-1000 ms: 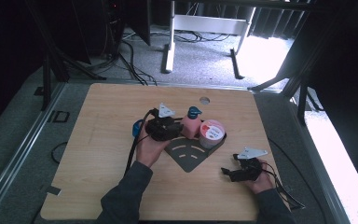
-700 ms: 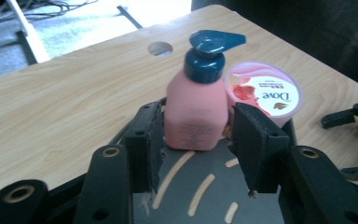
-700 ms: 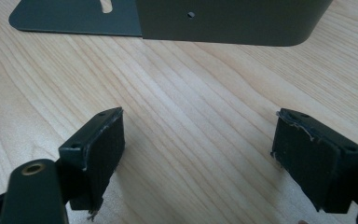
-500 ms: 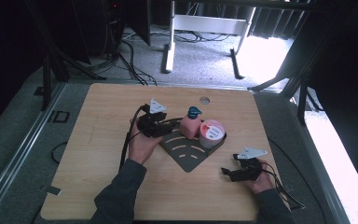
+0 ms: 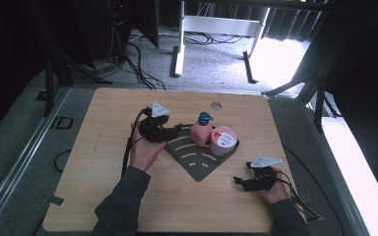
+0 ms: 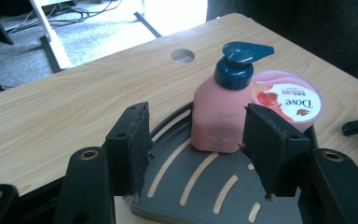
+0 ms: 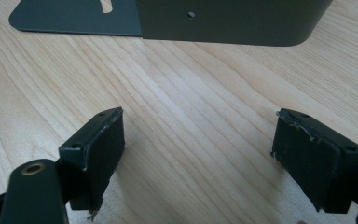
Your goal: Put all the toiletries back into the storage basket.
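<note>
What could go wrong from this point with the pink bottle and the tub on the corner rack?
1. The left claw, whose jaws have just been opening, sits close to the pink pump bottle with nothing between them; a stray jaw might tip the bottle.
2. The bottle stands against the Dove tub near the wall of the dark corner rack; a nudge might push both over.
3. The right claw is open on the table near the rack and might bump it.

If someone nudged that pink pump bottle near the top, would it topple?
Probably it would. The pink pump bottle stands upright, taller than its base is wide, with a heavy-looking blue pump on top. Its smooth plastic may slip. The Dove tub beside it might check a fall.
</note>
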`<state>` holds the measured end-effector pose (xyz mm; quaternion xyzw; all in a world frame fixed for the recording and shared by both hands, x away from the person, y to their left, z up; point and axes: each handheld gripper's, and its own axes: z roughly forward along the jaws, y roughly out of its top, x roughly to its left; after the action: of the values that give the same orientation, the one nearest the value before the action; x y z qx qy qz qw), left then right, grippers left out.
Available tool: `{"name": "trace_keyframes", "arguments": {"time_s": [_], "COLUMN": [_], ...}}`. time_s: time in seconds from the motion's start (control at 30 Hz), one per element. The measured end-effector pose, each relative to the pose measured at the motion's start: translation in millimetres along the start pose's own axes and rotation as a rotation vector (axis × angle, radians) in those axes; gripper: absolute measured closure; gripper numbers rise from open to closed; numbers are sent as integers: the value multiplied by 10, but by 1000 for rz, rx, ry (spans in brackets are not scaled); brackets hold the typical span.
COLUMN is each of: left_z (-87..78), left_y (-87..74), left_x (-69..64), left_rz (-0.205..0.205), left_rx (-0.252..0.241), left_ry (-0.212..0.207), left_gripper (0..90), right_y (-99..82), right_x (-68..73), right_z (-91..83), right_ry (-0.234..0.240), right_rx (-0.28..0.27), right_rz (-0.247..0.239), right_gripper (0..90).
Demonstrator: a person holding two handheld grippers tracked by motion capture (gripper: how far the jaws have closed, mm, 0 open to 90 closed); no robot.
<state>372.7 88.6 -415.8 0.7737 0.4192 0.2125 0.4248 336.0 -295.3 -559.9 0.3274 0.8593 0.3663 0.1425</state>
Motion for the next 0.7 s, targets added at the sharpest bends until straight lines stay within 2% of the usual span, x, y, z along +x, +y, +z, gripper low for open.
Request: {"name": "trace_keyframes", "arguments": {"time_s": [0.13, 0.7], "left_z": [-5, -74], "left_y": [-5, -67], "left_x": [14, 128], "left_rz": [10, -5], "left_rx": [12, 34], "left_ry": [3, 7], "left_gripper": [425, 447], "right_y": [0, 0], "right_x": [0, 0], "right_z": [0, 0], "right_ry": [0, 0], "right_rx": [0, 0], "right_rz": [0, 0], "right_gripper": [166, 166]}}
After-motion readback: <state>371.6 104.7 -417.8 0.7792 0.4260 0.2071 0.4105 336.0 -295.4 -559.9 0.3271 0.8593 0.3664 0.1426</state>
